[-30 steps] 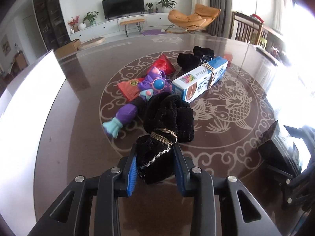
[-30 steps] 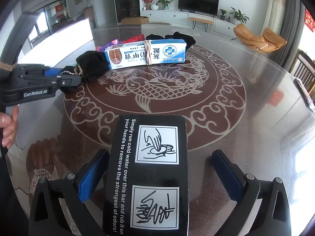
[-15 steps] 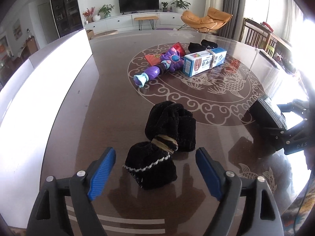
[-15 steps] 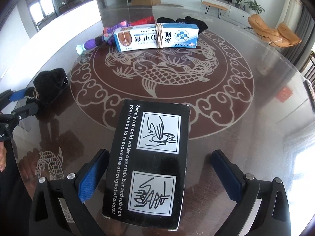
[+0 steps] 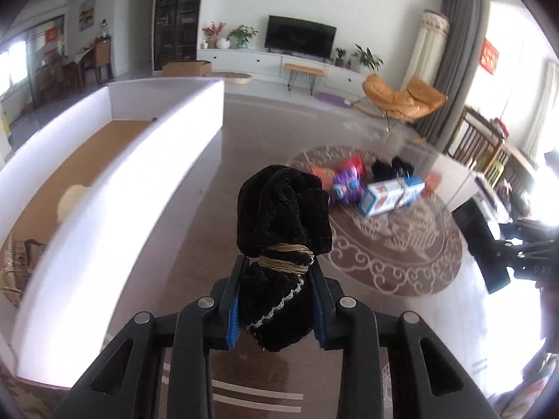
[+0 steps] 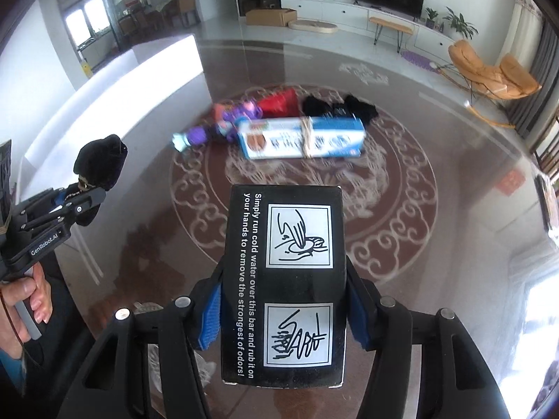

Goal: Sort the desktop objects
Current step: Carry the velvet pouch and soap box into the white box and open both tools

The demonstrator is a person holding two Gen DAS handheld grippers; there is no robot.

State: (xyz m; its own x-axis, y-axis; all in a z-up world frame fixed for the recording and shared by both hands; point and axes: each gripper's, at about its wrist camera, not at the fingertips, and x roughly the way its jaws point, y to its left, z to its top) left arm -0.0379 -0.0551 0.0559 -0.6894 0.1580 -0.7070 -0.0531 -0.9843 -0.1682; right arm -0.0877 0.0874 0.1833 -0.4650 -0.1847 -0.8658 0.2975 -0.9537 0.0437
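black sock bundle (image 5: 279,244): tied with twine, clamped at its lower half between the blue pads of the left tongs (image 5: 276,309); lifted clear of the worktop (image 5: 181,244); jaws closing, pads already pressing the fabric
black box (image 6: 284,279): white print and two hand-wash pictograms, held between the right tongs (image 6: 283,314); jaws closing with pads against both long sides; near end cut off by the tong body
left tongs, other view: seen at left edge of right wrist view, sock bundle poking up from them; a hand (image 6: 24,300) grips the handle, mostly cropped
remaining pile: centre of the round dragon pattern, well apart from both tongs
blue-white carton (image 6: 302,138): banded with twine, lettering motion-blurred, unreadable
purple toy (image 6: 216,131): just behind the carton's left end, partly hidden by it
red packet (image 6: 279,102): behind toy, only the top shows
second black fabric item (image 6: 339,108): behind carton, lower part hidden
white box (image 5: 115,188): long open tray along the worktop's left side, brown floor inside
in the box: pale round thing (image 5: 71,199) and a woven item (image 5: 15,265), both cut off by the wall and blurred, can't identify
right of left wrist view: overexposed by window glare, right tongs and black box just dark shapes
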